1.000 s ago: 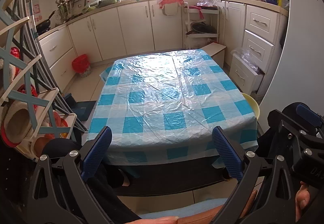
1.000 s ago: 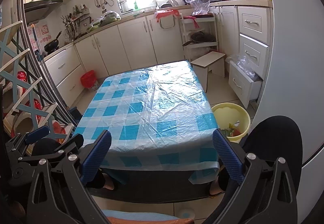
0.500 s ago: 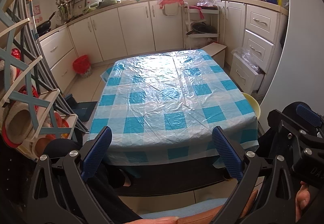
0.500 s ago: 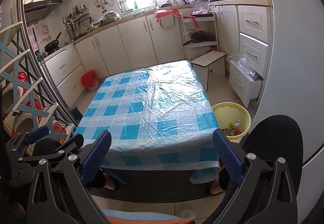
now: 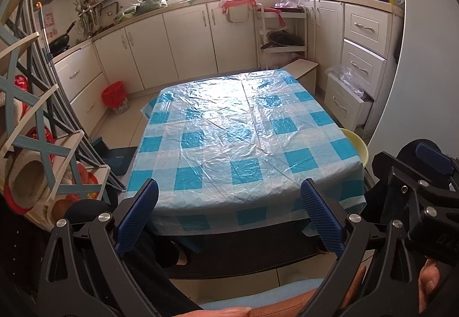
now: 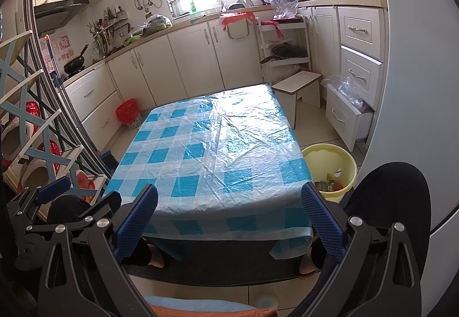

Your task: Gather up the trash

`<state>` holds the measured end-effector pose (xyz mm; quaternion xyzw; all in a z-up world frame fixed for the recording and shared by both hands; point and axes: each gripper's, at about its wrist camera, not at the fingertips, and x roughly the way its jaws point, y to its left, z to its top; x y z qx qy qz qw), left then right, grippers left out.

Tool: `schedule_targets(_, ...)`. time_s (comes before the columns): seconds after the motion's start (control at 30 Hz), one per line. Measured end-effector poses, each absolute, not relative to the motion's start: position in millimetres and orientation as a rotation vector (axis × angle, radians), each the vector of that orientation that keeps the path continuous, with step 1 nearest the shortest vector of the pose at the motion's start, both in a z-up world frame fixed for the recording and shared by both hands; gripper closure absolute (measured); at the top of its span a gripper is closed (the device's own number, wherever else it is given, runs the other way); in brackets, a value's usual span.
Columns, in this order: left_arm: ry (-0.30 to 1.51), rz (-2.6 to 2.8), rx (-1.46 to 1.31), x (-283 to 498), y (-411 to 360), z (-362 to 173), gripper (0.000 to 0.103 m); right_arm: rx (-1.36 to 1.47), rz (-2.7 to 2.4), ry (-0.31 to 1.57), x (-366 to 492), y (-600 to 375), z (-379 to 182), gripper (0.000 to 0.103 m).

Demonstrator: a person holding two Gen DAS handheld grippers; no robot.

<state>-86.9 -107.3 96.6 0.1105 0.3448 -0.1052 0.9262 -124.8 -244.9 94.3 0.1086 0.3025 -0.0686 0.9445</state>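
Observation:
A low table (image 5: 243, 145) (image 6: 212, 156) under a blue-and-white checked plastic cloth fills the middle of both views; no loose items show on it. A yellow bin (image 6: 330, 170) with wrappers inside stands on the floor at the table's right near corner; in the left wrist view only its rim (image 5: 355, 142) shows. My left gripper (image 5: 229, 213) is open, held before the table's near edge, nothing between its blue fingers. My right gripper (image 6: 229, 216) is open likewise, empty, and it also shows at the right (image 5: 424, 182) of the left wrist view.
White cabinets (image 6: 186, 58) line the back and left walls. A red-lined small bin (image 6: 129, 113) sits on the floor at the back left, a white stool (image 6: 301, 87) beyond the table, an open drawer (image 6: 347, 113) at right. A rack (image 5: 34, 145) crowds the left. The person's knees flank the table.

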Motion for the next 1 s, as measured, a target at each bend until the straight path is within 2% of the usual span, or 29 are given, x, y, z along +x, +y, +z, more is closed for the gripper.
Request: schedule_targets(1.0,0.706,-0.217,0.227,-85.9,-108.4,97.7,0.008,0.224,-0.154,0.604,-126.3,-244.8,98.4,0.007)
